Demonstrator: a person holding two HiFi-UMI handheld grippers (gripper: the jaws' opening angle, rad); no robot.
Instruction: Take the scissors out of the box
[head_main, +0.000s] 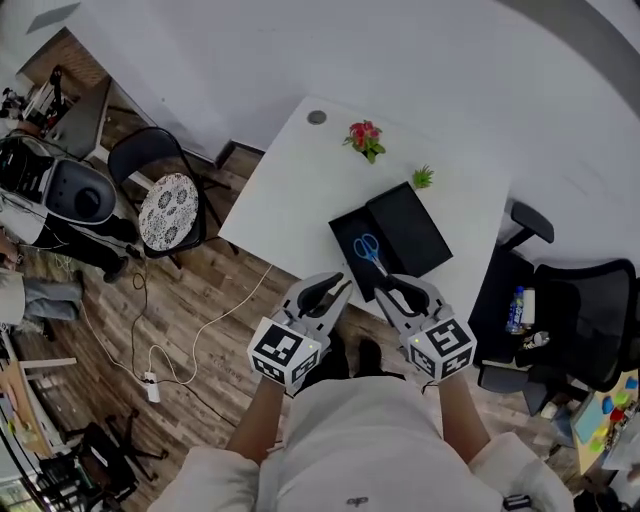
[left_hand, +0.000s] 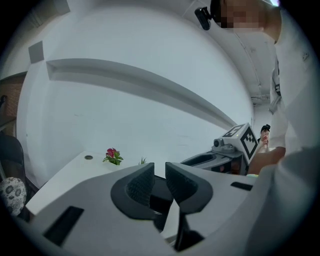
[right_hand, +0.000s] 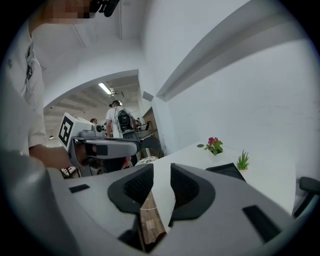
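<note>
A wood floor (head_main: 200, 300) lies under a white bench (head_main: 300, 190) that fills the head view at 12 o'clock from the person. A black office chair (head_main: 590, 310) stands at the bench's 3 o'clock. Another chair with a patterned round cushion (head_main: 168, 207) stands at its 9 o'clock, just off the bench's edge. On the bench near its close edge sits an open black box (head_main: 345, 232), and a black lid (head_main: 412, 230) lies flat touching it at its 2 o'clock. The left hand-held gripper (head_main: 338, 287) hovers at the box's 7 o'clock and the right hand-held gripper (head_main: 388, 290) at its 5 o'clock, both over the bench's near edge and pointing toward 12. Each gripper's own view shows its jaws a narrow gap apart with nothing between them. Past the left one's gap only dark box is seen, and past the right one's gap there is bench edge and floor. The scissors (head_main: 371, 251) lie flat inside the box, apart from both grippers, with the blue handles toward 11 o'clock and the blades toward 5. A pot of pink flowers (head_main: 365, 138) stands at 12 o'clock from the box, well apart from it. A small green plant (head_main: 423, 177) stands just beyond the lid at its 12 o'clock. A round grey grommet (head_main: 317, 117) sits at the flowers' 10 o'clock, near the bench's far edge.
</note>
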